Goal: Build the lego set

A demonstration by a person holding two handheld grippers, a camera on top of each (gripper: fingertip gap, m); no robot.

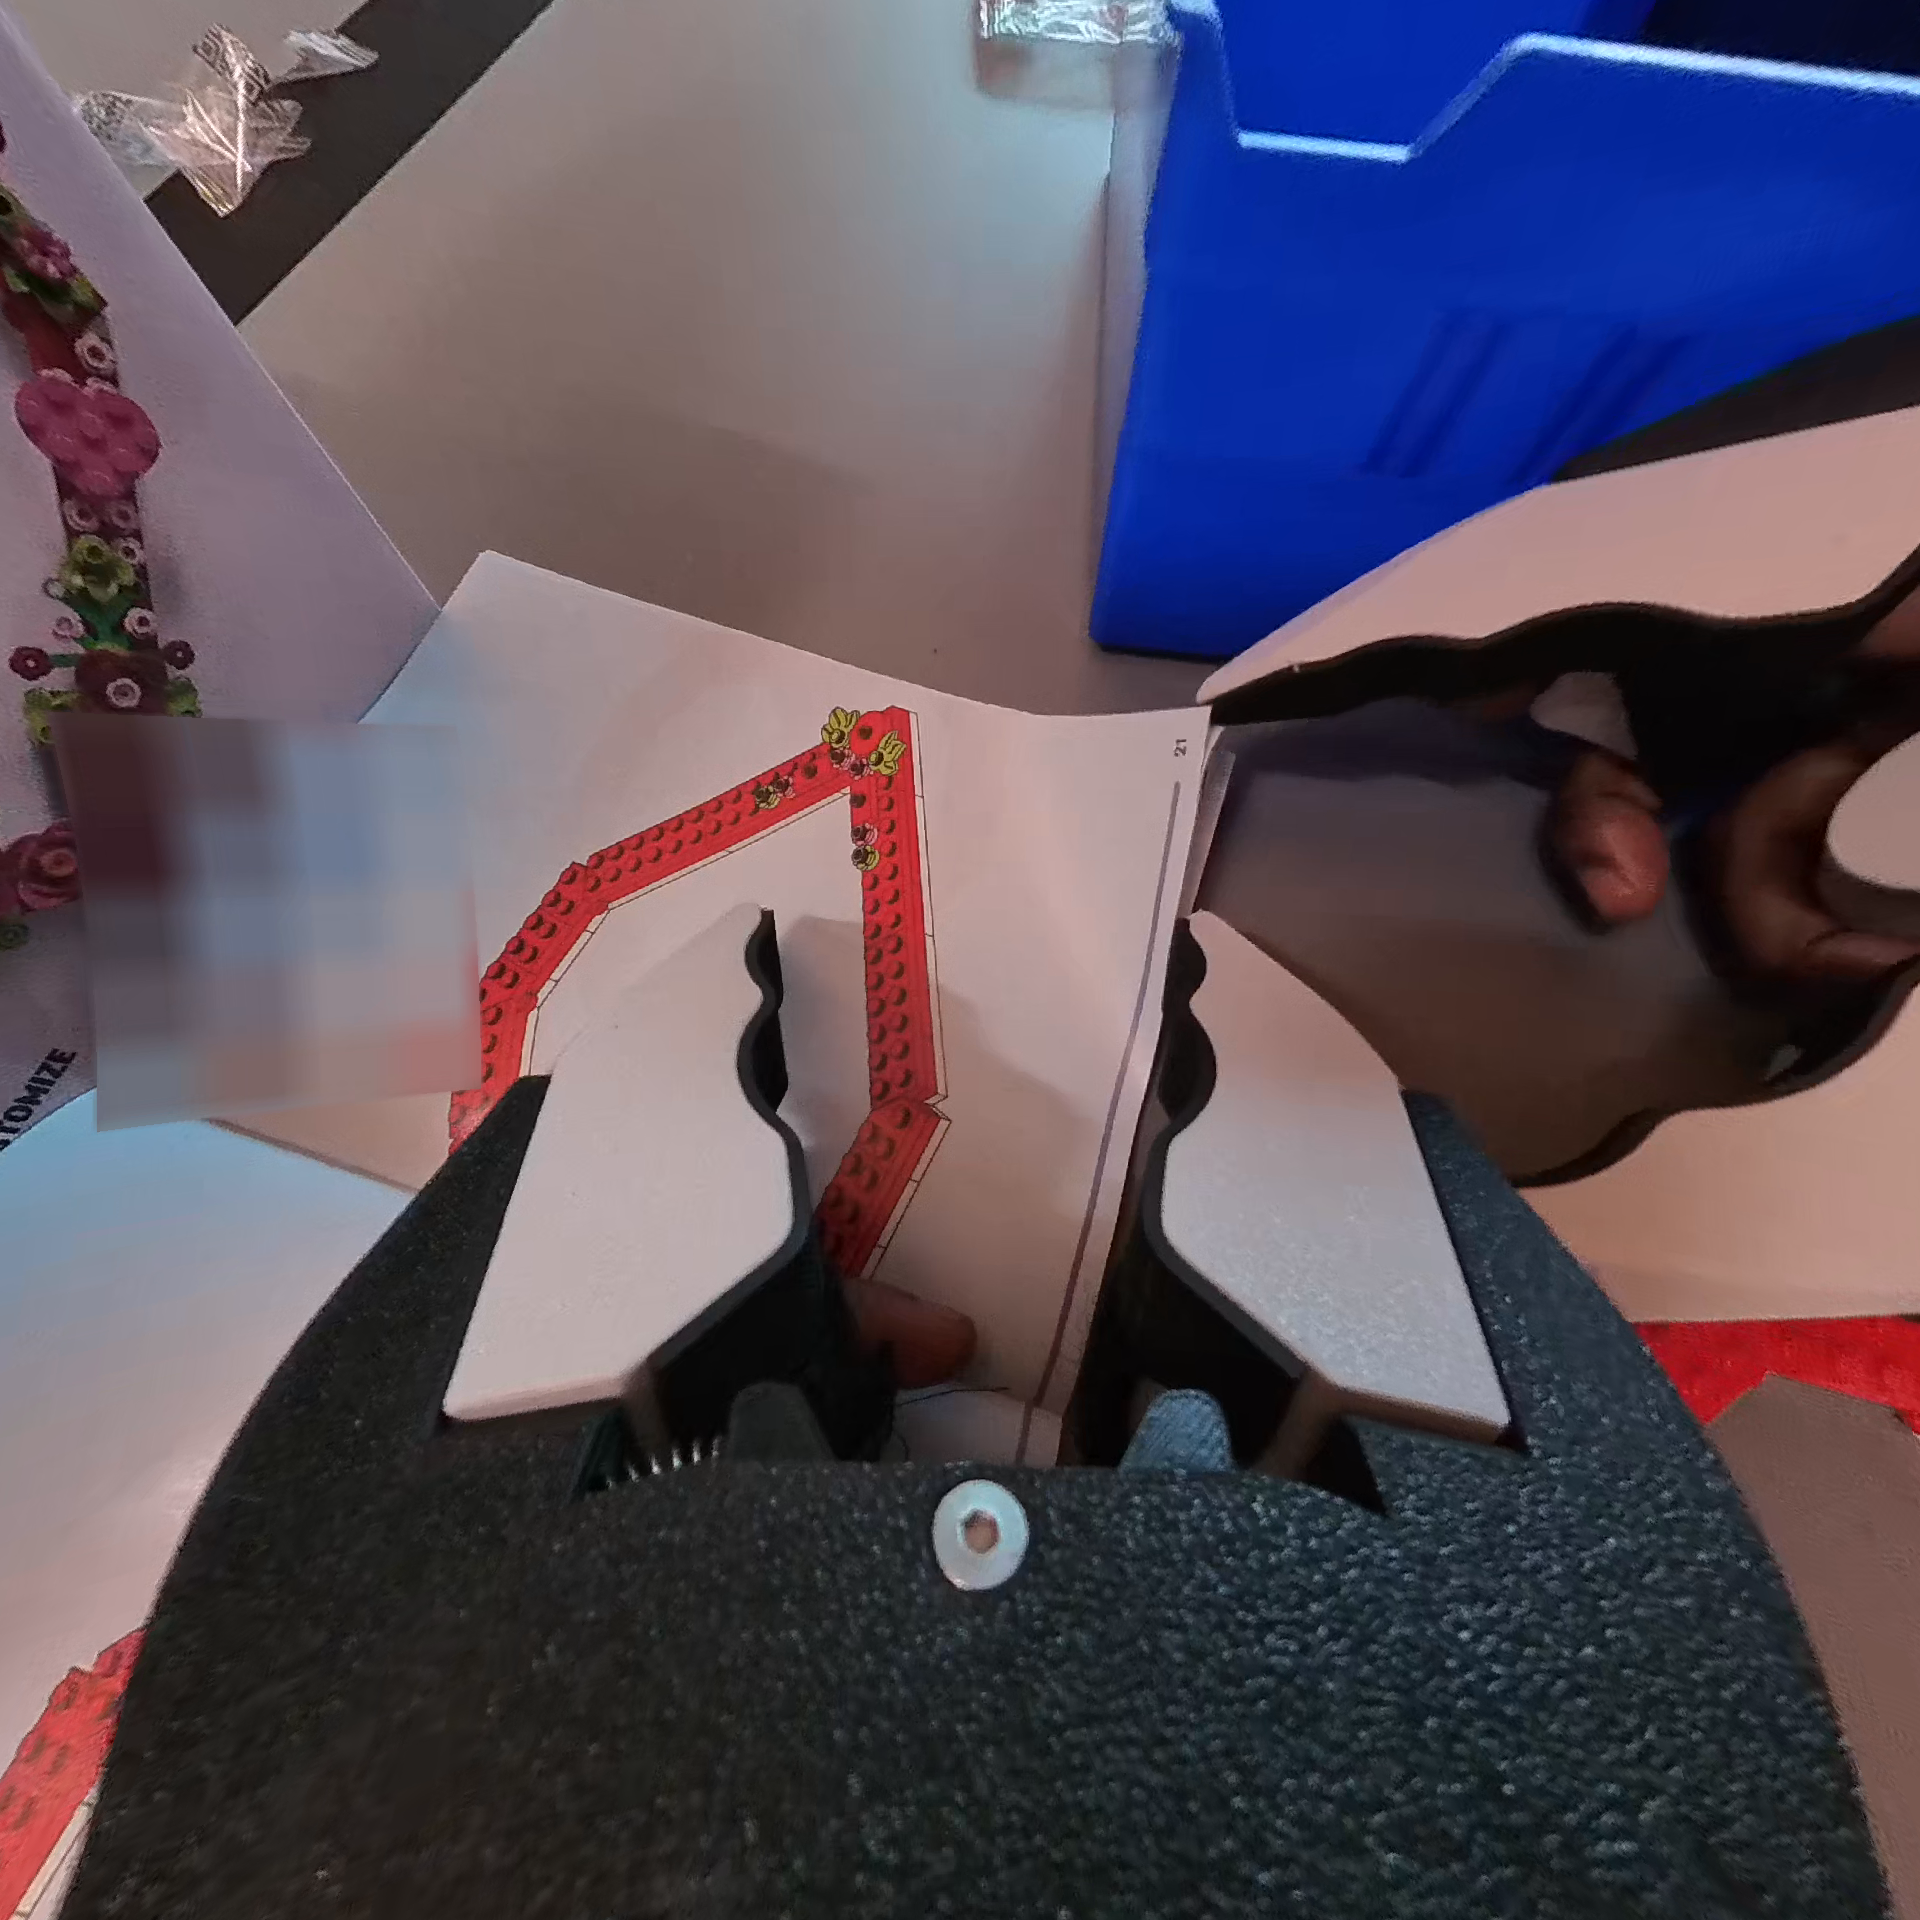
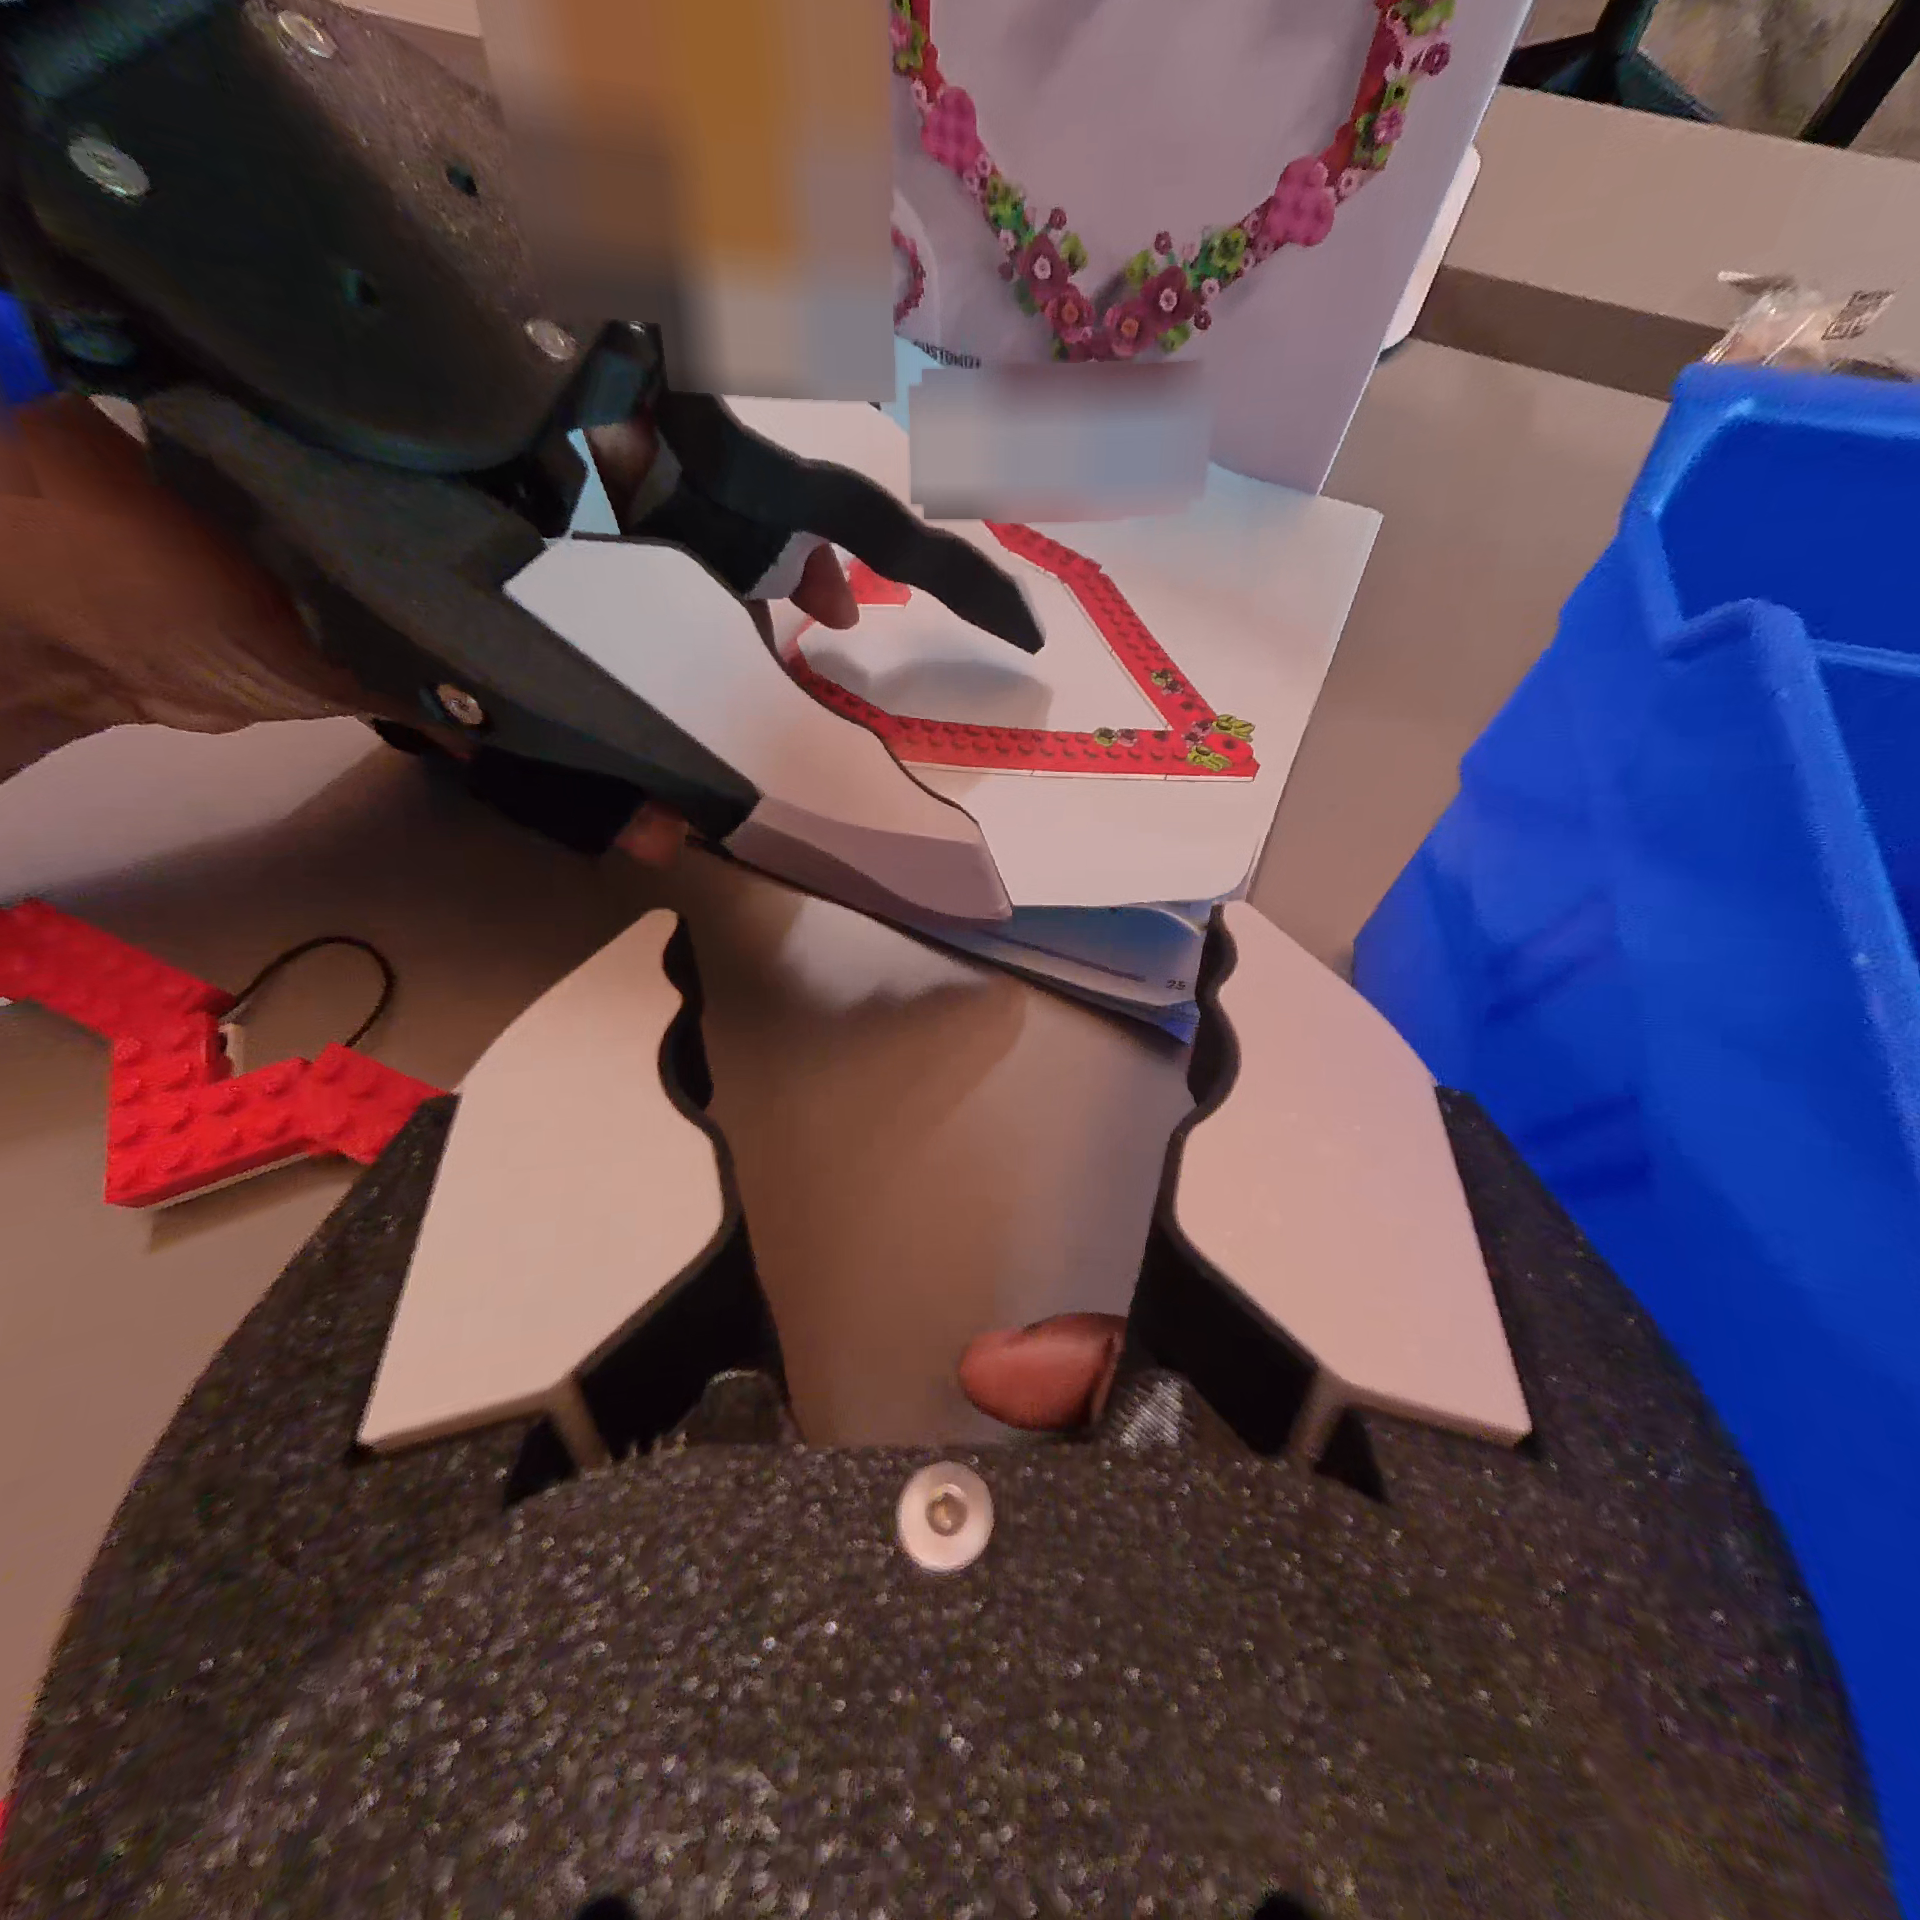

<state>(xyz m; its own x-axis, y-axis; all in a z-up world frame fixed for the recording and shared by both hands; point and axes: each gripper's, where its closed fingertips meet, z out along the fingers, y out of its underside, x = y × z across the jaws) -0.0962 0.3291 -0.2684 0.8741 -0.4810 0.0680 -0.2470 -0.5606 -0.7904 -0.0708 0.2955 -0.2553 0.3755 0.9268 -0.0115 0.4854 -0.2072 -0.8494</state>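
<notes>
Jaws of both grippers gape over the instruction booklet (image 1: 1018, 831); nothing held.

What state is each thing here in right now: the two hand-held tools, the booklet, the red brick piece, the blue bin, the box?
Left tool: open, over the booklet page.
Right tool: open, empty, by the booklet's edge.
Instruction booklet: open, lying on the table.
Red brick frame: partly built, flat on the table.
Blue bin: upright; contents hidden.
Set box: standing upright behind the booklet.
Plastic bags: crumpled, lying aside.

A pale grey table (image 1: 727, 312) with a dark strip (image 1: 343, 177) behind.
</notes>
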